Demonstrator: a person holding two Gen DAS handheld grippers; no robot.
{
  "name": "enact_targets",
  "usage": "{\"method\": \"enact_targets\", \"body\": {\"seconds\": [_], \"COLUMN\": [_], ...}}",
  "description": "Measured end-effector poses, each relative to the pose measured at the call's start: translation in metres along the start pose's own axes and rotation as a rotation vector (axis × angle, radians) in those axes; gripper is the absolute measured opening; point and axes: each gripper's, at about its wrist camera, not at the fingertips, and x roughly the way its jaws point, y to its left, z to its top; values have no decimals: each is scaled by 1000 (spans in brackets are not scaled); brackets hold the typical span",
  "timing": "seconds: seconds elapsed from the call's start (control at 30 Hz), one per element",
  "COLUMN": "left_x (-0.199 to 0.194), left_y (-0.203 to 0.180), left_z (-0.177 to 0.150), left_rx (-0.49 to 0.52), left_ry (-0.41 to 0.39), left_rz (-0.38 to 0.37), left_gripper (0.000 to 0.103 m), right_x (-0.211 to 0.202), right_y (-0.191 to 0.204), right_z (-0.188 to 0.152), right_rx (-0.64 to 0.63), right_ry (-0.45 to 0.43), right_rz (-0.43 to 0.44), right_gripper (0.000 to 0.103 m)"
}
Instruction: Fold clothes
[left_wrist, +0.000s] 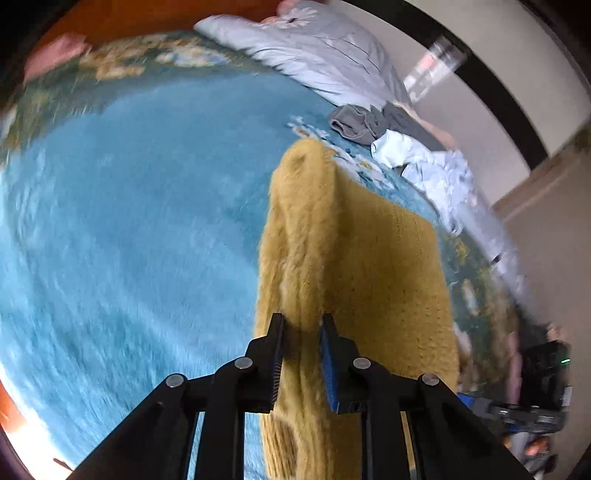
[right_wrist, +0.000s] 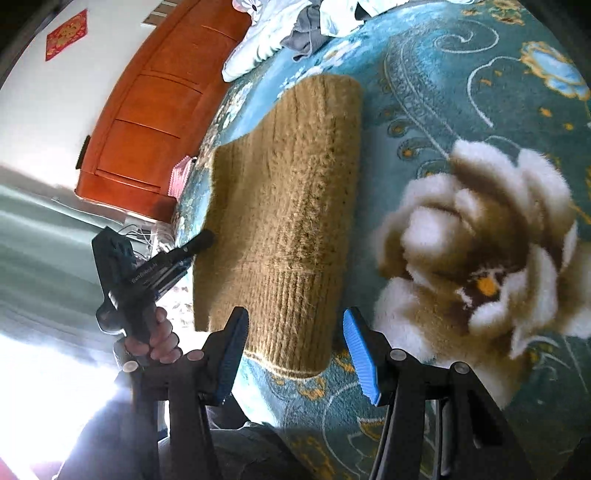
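Left tool (left_wrist: 302, 325): black fingers at the bottom centre of the left wrist view, clamped on a raised ridge of the mustard knit sweater (left_wrist: 354, 266).
Right tool (right_wrist: 293, 325): blue-padded fingers spread wide at the bottom of the right wrist view, holding nothing, poised over the sweater's ribbed hem.
Sweater: spread on the teal floral blanket (right_wrist: 443, 74) covering the bed, centre of frame, one edge lifted at the left.
Hand (right_wrist: 157, 338): lower left of the right wrist view, gripping the left tool's handle.
Other laundry: grey garment (left_wrist: 364, 123) and pale blue shirt (left_wrist: 424, 162) heaped at the upper right of the left wrist view, beside a light blue pillow (left_wrist: 314, 51).
Backdrop: orange wooden headboard (right_wrist: 147, 122), upper left.
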Motion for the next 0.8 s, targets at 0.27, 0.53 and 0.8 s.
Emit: {"method": "enact_targets", "body": {"seconds": [0.27,0.53,0.8], "left_x": [7,16,18], "left_y": [39,38,38], "left_z": [-17,-24,-29], "left_rx": [-190,-217,-301], "left_ry": [54,95,95], "left_rz": [-109,-238,-216], "left_gripper": [66,68,42], "right_x": [26,34,36], "right_y": [-20,-18,-8], "right_z": [5,2,0], "right_rx": [104,101,88], "right_ry": [18,32,21], "right_rz": [60,111,108], "right_gripper": [55,55,50]}}
